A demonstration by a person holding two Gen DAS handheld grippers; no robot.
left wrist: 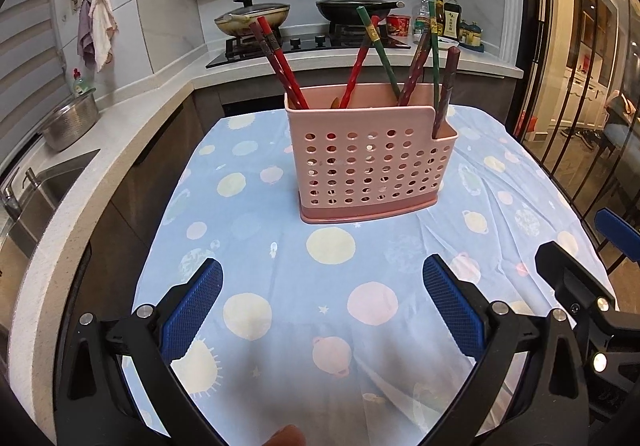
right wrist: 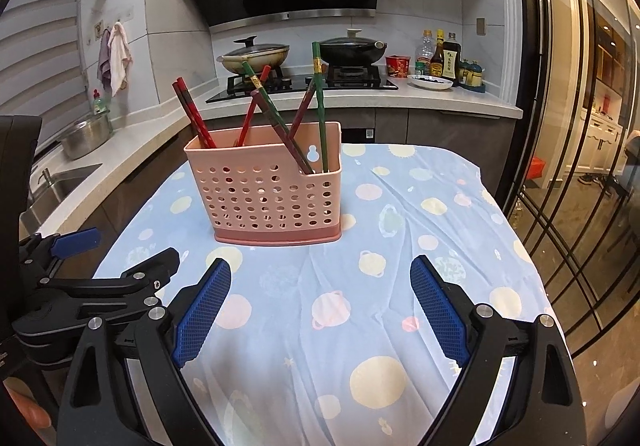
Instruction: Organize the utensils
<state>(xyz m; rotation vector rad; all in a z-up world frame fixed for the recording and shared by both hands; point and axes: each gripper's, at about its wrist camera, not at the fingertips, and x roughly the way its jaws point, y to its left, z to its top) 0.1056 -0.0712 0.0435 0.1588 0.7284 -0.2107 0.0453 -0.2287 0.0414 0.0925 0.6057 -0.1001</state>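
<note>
The pink perforated holder is standing at twelve o'clock on the planet-print cloth, carrying the chopsticks. The left gripper and right gripper are hovering wide, empty. Bottle labels are staying unreadable.

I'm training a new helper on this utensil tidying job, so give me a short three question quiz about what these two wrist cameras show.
1. True or false: the left gripper and the right gripper both stand open and hold nothing.
2. Multiple choice: the red and green chopsticks are A) lying flat on the cloth, B) standing tilted in the pink perforated plastic utensil holder, C) in the steel colander.
3. Fill in: the holder stands on the light blue ____ patterned with planets.

Key: 1 true; 2 B; 3 tablecloth.
</note>
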